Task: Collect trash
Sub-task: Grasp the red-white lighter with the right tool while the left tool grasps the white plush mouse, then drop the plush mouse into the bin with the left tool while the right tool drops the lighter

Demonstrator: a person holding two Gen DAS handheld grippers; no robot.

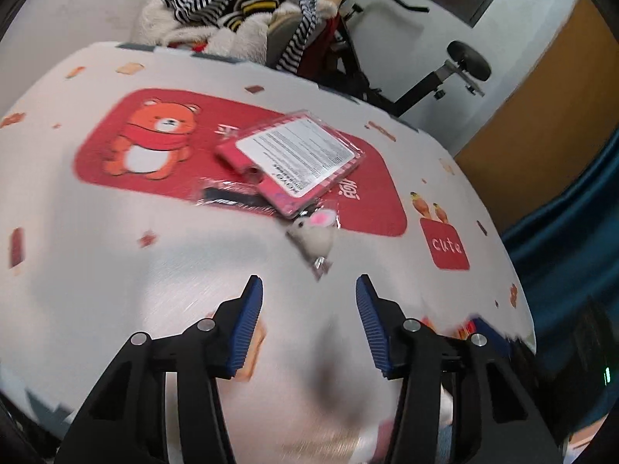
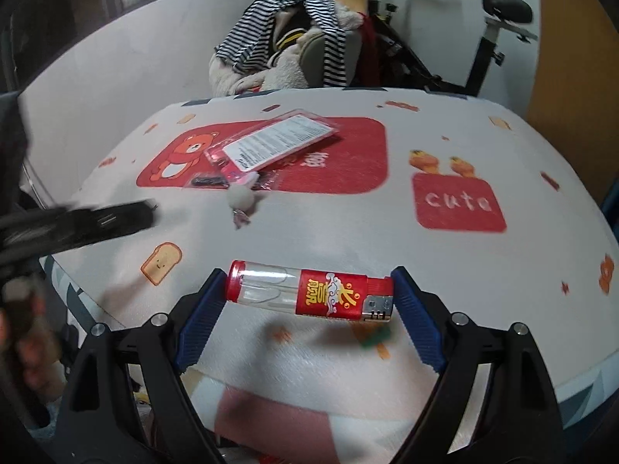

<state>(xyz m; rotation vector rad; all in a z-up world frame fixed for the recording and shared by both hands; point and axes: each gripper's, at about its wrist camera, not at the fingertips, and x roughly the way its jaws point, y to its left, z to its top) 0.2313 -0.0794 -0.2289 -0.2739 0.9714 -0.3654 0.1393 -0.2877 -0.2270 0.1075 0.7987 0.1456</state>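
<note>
Your right hand-held gripper (image 2: pixel 309 290) clamped the lighter (image 2: pixel 309 292) lengthwise above the worktop (image 2: pixel 387 239). Your left hand-held gripper (image 1: pixel 309 290) hovered agape, empty; pink packet (image 1: pixel 292 156) at 12 o'clock.

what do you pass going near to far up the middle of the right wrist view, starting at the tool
right tool gripping the lighter → fluffy mouse keychain → pink packaged item → pile of clothes

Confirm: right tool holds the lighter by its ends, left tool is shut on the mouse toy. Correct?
Not quite. The right tool does hold the lighter by its ends, but the left tool is open and empty; the left wrist view shows the mouse toy lying on the table ahead of it.
</note>
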